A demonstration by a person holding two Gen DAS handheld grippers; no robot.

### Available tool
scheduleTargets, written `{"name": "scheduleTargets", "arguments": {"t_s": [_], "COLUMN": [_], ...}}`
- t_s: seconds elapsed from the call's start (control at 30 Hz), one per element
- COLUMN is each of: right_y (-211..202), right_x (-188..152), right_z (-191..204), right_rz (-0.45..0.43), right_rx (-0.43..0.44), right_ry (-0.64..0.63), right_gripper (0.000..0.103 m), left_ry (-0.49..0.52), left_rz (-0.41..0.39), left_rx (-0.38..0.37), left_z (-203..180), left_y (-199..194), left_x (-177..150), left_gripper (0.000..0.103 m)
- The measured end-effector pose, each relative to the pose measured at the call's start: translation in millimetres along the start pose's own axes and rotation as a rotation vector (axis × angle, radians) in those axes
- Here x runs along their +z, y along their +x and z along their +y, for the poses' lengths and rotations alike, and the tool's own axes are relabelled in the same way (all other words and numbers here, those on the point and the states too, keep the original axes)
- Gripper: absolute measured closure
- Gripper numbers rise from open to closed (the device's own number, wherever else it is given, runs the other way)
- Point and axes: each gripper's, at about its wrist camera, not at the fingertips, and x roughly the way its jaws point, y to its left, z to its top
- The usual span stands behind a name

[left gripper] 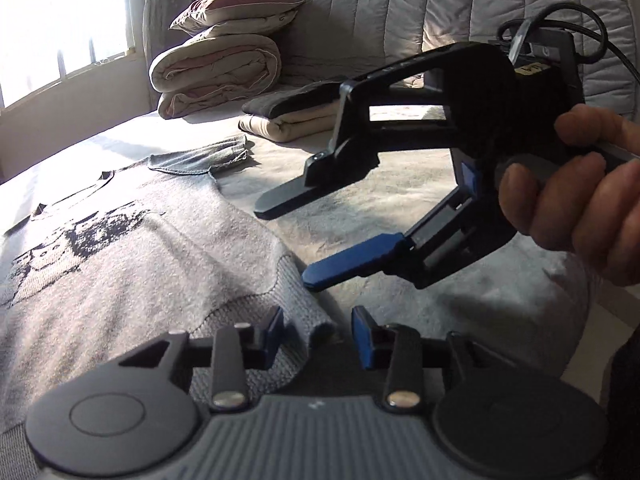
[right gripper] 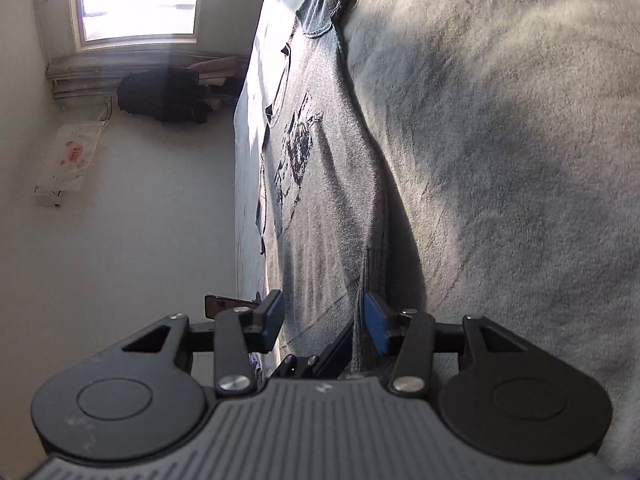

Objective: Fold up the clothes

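**Both grippers gathered at the sweater's ribbed hem corner**

Nearest the left wrist camera, the left gripper (left gripper: 318, 336) stands with its blue pads apart, straddling the raised ribbed corner of the grey knit sweater (left gripper: 132, 264) without pinching it. Just beyond, the right gripper (left gripper: 294, 242), held in a hand (left gripper: 580, 200), hovers with fingers spread wide, the lower blue one just above that same corner. Meeting at one hem corner suits lifting it for a fold, or smoothing one already laid. The sweater lies flat, dark motif up, on the grey bed cover (left gripper: 420, 184). Further off, a denim garment (left gripper: 208, 158) lies at its far end, where a fold might land. Behind sit folded clothes (left gripper: 292, 114), then a rolled duvet (left gripper: 216, 76) and pillow (left gripper: 236, 10)
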Motion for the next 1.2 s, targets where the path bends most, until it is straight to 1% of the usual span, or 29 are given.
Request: {"name": "scheduleTargets", "arguments": {"t_s": [0.07,0.1,0.17,0.23,0.3,0.37,0.4,0.5,0.63,0.7,0.77,0.87,1.0,1.03,1.07,1.1,1.13,1.2], "right_y": [1,2,3,4,5,7,8,14,26,34,42,51,62,65,69,73,75,78], "right_x": [2,4,6,8,11,13,15,21,33,40,49,61,75,79,83,87,91,99], "right_z": [0,0,-1,-1,-1,-1,-3,-9,-17,-18,-19,-21,-19,-18,-17,-16,-15,-15], "right_rz": [-0.006,-0.008,-0.014,-0.020,-0.025,-0.031,-0.033,-0.051,-0.089,-0.114,-0.141,-0.170,-0.191,-0.193,-0.194,-0.195,-0.196,-0.200], "right_rx": [-0.006,-0.009,-0.015,-0.021,-0.026,-0.032,-0.028,0.024,0.091,0.101,0.102,0.111,0.120,0.121,0.122,0.124,0.129,0.143], "right_ry": [0.001,0.002,0.003,0.004,0.005,0.007,0.010,0.038,0.088,0.105,0.113,0.132,0.152,0.152,0.154,0.155,0.158,0.164], "right_gripper": [0.053,0.053,0.053,0.053,0.053,0.053,0.053,0.053,0.055,0.060,0.068,0.075,0.078,0.079,0.079,0.079,0.079,0.079], "left_ry": [-0.061,-0.096,-0.188,-0.295,-0.434,-0.515,-0.535,-0.549,-0.532,-0.522,-0.514,-0.492,-0.475,-0.472,-0.468,-0.465,-0.462,-0.461], "left_rz": [0.012,0.015,0.013,0.009,-0.010,-0.018,-0.017,-0.010,0.004,0.015,0.026,0.044,0.047,0.045,0.043,0.041,0.039,0.022], "left_rx": [0.021,0.021,-0.004,-0.057,-0.133,-0.195,-0.220,-0.257,-0.264,-0.263,-0.260,-0.248,-0.247,-0.249,-0.251,-0.253,-0.255,-0.225], "left_z": [9,14,26,39,53,62,64,63,62,62,62,62,66,68,70,71,73,82], "left_y": [3,4,2,0,-6,-9,-10,-10,-6,-3,0,4,3,3,2,1,0,1], "left_x": [2,3,4,4,1,2,3,6,6,3,1,-2,-2,-1,-1,0,0,5], "left_gripper": [0.096,0.096,0.097,0.097,0.098,0.098,0.098,0.098,0.098,0.097,0.097,0.097,0.095,0.088,0.076,0.072,0.069,0.069]}}
